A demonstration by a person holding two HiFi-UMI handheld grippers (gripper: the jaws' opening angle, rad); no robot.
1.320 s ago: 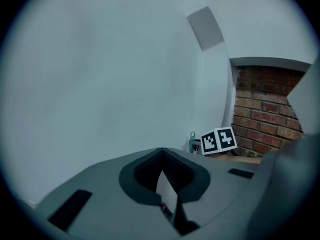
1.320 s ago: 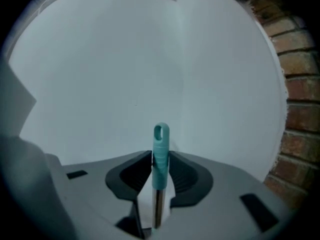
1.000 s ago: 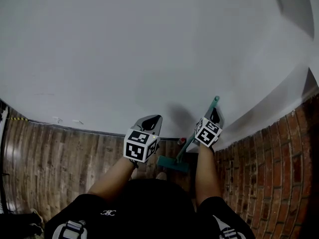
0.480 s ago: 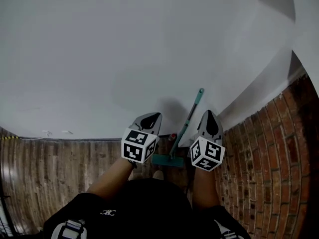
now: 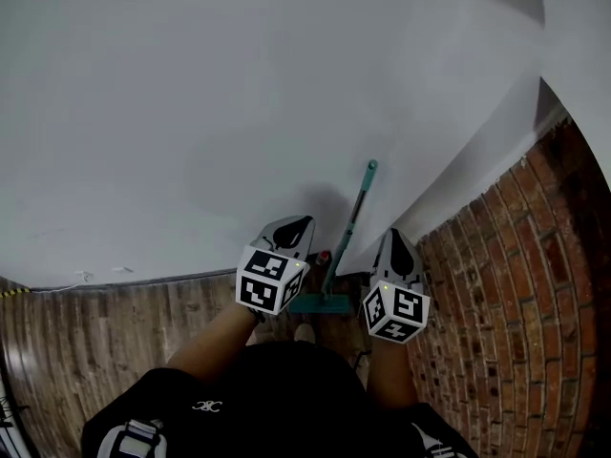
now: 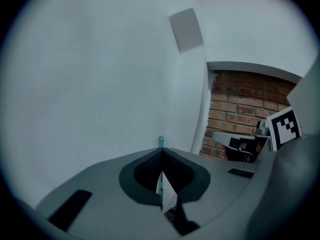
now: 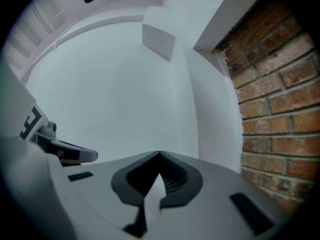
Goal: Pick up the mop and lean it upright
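The mop leans upright against the white wall. Its teal handle (image 5: 351, 222) rises from the teal head (image 5: 320, 303) on the floor, and no gripper touches it. My left gripper (image 5: 294, 223) hangs just left of the handle, shut and with nothing in it. In the left gripper view the handle's top (image 6: 161, 141) peeks over the closed left gripper (image 6: 161, 153). My right gripper (image 5: 397, 237) is to the right of the handle, apart from it. In its own view the right gripper (image 7: 159, 155) is shut on nothing and faces bare wall.
A white wall (image 5: 191, 113) fills the front. A red brick wall (image 5: 506, 284) closes the right side and meets it at a corner. The floor is wooden planks (image 5: 124, 313). A small red part (image 5: 325, 256) sits by the handle's foot.
The right gripper has come off the upper mop handle and drawn back down to its right. The mop stays leaning on the wall. The left gripper has barely moved.
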